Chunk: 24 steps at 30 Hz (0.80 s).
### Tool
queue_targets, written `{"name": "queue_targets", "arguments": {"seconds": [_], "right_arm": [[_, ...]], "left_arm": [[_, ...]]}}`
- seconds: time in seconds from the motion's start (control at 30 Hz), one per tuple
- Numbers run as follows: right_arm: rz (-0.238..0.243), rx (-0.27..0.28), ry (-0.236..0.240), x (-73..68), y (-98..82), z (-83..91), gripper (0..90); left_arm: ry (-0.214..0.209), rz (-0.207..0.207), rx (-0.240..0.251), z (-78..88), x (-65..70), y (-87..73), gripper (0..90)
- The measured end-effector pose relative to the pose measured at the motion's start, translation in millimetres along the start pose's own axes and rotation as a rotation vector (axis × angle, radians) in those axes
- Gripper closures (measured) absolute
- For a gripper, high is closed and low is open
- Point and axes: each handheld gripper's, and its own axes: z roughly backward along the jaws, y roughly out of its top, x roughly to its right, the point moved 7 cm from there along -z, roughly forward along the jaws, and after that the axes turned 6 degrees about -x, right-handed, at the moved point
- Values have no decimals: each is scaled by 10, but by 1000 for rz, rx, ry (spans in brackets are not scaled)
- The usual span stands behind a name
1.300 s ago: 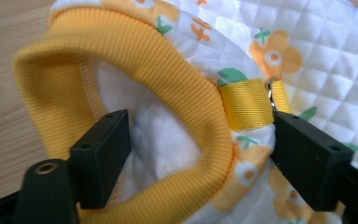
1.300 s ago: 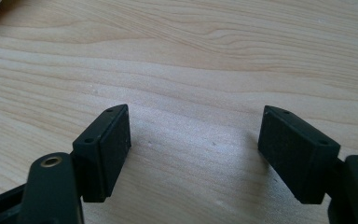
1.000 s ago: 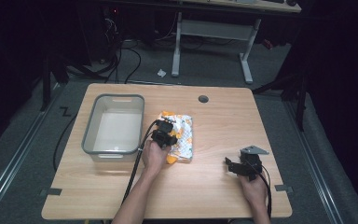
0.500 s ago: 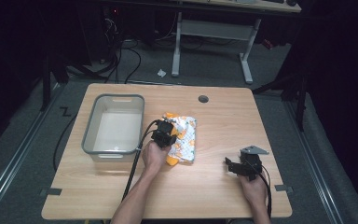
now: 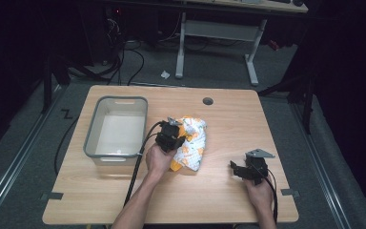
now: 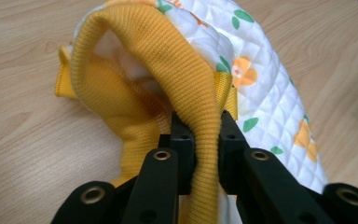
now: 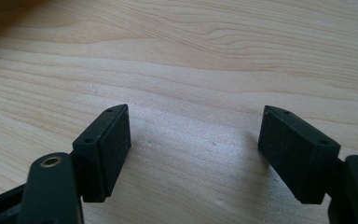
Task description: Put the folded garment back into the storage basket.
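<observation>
A small quilted garment [image 5: 193, 142], white with orange flowers and orange ribbed trim, lies bunched on the middle of the wooden table [image 5: 124, 200]. My left gripper [image 5: 171, 135] is at its left side, shut on the orange ribbed cuff [image 6: 186, 88], which is lifted and folded over between the jaws in the left gripper view. The white quilted garment [image 6: 265, 79] spreads behind and to the right there. My right gripper [image 5: 240, 170] rests low over bare wood at the table's right front, open, with nothing between its pads [image 7: 114, 144].
A clear, empty plastic bin [image 5: 116, 130] stands left of the garment, close to my left hand. A round cable hole [image 5: 208, 101] sits near the table's far edge. Beyond the table are another desk's legs and floor cables.
My left gripper has pulled the orange cuff up and toward the far side, bunching the garment, which lay flatter a second ago. The right gripper has stayed put.
</observation>
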Motion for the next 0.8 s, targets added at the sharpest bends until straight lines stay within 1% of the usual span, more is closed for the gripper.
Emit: {"name": "queue_targets", "arguments": {"seconds": [0.13, 0.17, 0.2, 0.23, 0.27, 0.3, 0.33, 0.37, 0.43, 0.6, 0.8], "right_arm": [[0, 0, 0, 0, 0, 0, 256], [0, 0, 0, 0, 0, 0, 256], [0, 0, 0, 0, 0, 0, 256], [0, 0, 0, 0, 0, 0, 256], [0, 0, 0, 0, 0, 0, 256], [0, 0, 0, 1, 0, 0, 256], [0, 0, 0, 0, 0, 0, 256], [0, 0, 0, 1, 0, 0, 255], [0, 0, 0, 1, 0, 0, 255], [0, 0, 0, 1, 0, 0, 255], [0, 0, 0, 1, 0, 0, 255]], "left_arm": [[-19, -15, 19, 119, 49, -4, 809], [-19, -15, 19, 119, 49, -4, 809], [-18, -24, 29, 172, 71, -4, 809], [-18, -24, 29, 172, 71, -4, 809], [-20, -33, 35, 216, 87, -5, 809], [-33, -35, 48, 278, 108, -1, 809], [-33, -35, 48, 278, 108, -1, 809], [-50, -34, 62, 345, 124, 8, 810], [-55, -37, 77, 406, 132, 17, 810], [-68, -39, 89, 507, 123, 15, 809], [-81, -25, 99, 583, 75, 15, 809]]}}
